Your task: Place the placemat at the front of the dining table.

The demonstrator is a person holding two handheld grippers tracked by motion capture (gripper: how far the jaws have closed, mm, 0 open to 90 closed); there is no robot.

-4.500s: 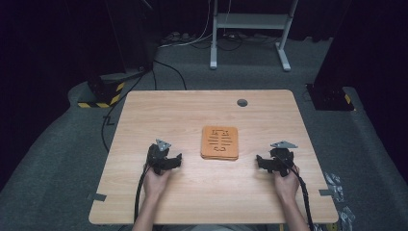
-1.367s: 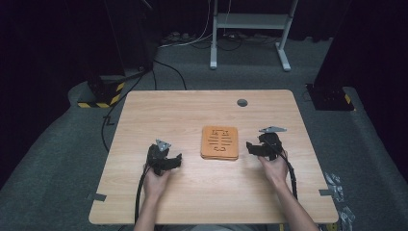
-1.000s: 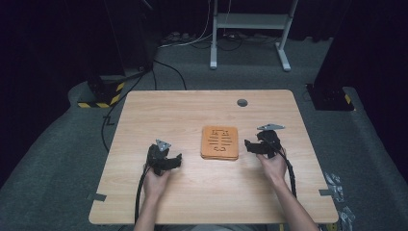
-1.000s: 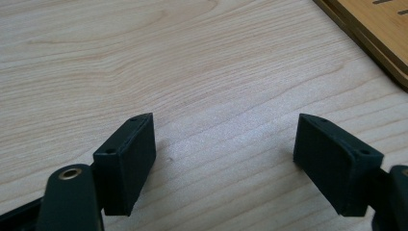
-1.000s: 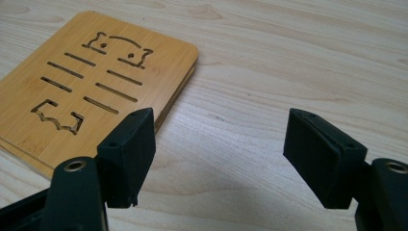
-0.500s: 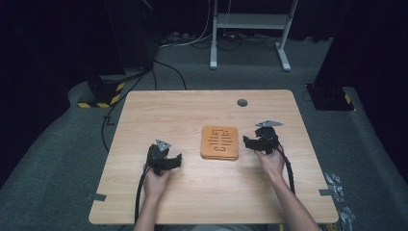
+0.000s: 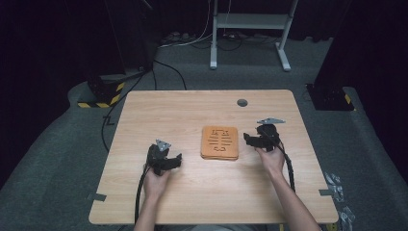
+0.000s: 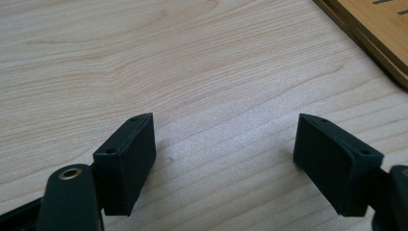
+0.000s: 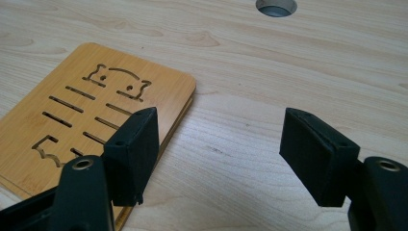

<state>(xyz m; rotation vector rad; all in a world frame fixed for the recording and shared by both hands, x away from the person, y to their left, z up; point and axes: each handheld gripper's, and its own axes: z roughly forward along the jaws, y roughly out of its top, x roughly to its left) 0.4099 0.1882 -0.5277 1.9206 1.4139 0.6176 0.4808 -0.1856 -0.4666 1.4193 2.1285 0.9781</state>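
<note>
Resting on light wood table point(image 7: 192, 197): left gripper point(image 7: 174, 161) near-left, jaws apart, nothing btwn. Orange slotted board point(image 7: 220, 142) at centre; right gripper point(image 7: 247, 139) just right of it, jaws apart, empty. Cable hole point(image 7: 242, 102) far. Grey carpet point(image 7: 57, 159), dark room beyond.

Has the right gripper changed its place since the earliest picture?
Yes. The right gripper has moved up the table and toward the wooden board, now close beside its right edge; the board itself has stayed put.
</note>
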